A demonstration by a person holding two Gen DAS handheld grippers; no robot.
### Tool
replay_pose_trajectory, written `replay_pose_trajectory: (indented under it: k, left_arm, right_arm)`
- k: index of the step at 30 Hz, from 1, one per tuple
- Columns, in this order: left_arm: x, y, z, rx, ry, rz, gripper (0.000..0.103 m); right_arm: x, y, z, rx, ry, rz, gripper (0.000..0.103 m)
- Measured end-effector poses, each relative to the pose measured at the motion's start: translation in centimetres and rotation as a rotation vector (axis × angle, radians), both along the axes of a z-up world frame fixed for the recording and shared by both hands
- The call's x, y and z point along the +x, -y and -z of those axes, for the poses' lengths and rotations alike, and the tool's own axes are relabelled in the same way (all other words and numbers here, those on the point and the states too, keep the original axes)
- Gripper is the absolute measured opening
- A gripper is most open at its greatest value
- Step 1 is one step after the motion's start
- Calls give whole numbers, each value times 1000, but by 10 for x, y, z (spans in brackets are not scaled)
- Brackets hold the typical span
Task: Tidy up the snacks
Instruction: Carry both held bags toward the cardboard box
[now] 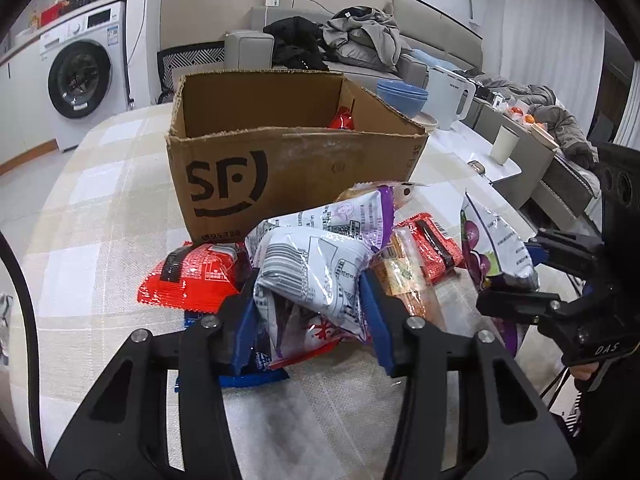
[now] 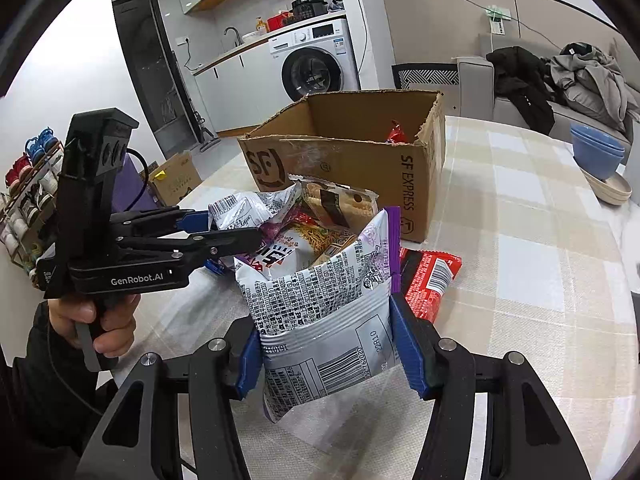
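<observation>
A pile of snack packets lies on the checked tablecloth in front of an open cardboard box [image 1: 280, 152], which also shows in the right wrist view [image 2: 352, 160]. A red packet [image 1: 342, 120] lies inside the box. My left gripper [image 1: 308, 312] is shut on a silver-white snack bag [image 1: 312, 276] at the near side of the pile. My right gripper [image 2: 326, 344] is shut on a silver and purple snack bag [image 2: 320, 312]; it shows at the right of the left wrist view [image 1: 516, 284]. Red packets [image 1: 192, 276] lie beside the pile.
Stacked blue bowls [image 1: 402, 94], a white kettle [image 1: 448, 98] and a cup [image 1: 504, 144] stand behind the box to the right. A sofa with clothes [image 1: 360, 40] and a washing machine [image 1: 80, 76] are beyond the table.
</observation>
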State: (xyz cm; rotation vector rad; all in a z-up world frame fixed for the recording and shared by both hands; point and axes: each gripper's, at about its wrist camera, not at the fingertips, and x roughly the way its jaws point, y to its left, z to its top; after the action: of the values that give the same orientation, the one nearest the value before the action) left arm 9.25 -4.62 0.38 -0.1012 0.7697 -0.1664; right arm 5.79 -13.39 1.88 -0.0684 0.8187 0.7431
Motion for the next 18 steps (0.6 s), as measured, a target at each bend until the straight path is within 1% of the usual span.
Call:
replay_pose_trajectory:
  k: [7, 15, 18]
  left_arm:
    - [-15, -3, -12, 5, 29, -5, 42]
    - [-22, -12, -13, 3, 42, -14, 36]
    - [-25, -15, -15, -4, 55, -16, 35]
  right_arm:
    - [0, -1, 1, 5, 2, -2, 58]
    - [-1, -1, 1, 7, 3, -6, 58]
    - [-1, -1, 1, 7, 1, -4, 58]
